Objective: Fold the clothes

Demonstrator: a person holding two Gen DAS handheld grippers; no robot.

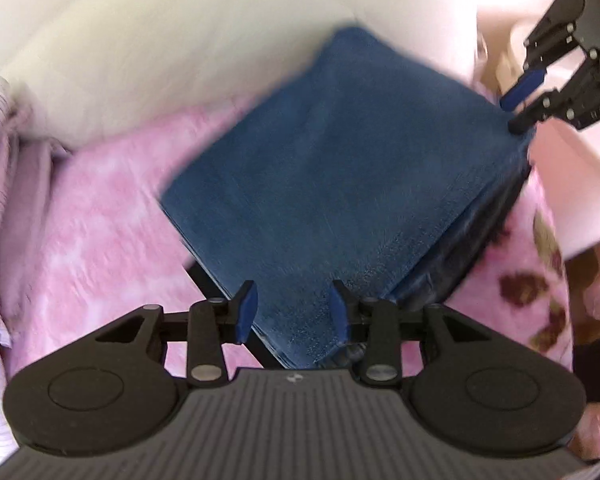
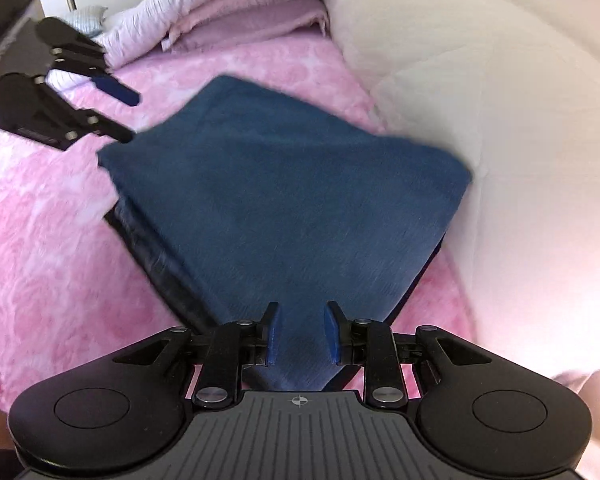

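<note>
Bedding fills both views: a pink patterned bedspread [image 2: 40, 240] covers the surface, with a cream quilted cushion or mattress edge [image 2: 500, 100] running along the far right in the right wrist view and across the far left in the left wrist view. Striped and plain pink folded linens [image 2: 240, 4] are piled at the far end, past the bedspread. On the bedspread, centre of both frames, lies the folded blue garment [image 1: 340, 168], a thick squarish stack of layers with darker lining showing along one lower edge; it reads as dense blue cloth, type not certain through the blur. Its near corner runs into the left gripper [image 1: 294, 312], whose blue-padded fingers sit on either side of the cloth, partly spread; whether the pads press it is not clear from this angle. The right gripper [image 2: 300, 332] likewise has a corner of the same garment between its partly spread fingers, contact equally uncertain. Each gripper appears in the other's view at an opposite corner of the garment, its lower finger tip at the cloth edge. Small white lettering is visible on the right gripper body in the left wrist view, too blurred to read. A small crosshair mark sits at the centre of each camera mount; no brand legible.
</note>
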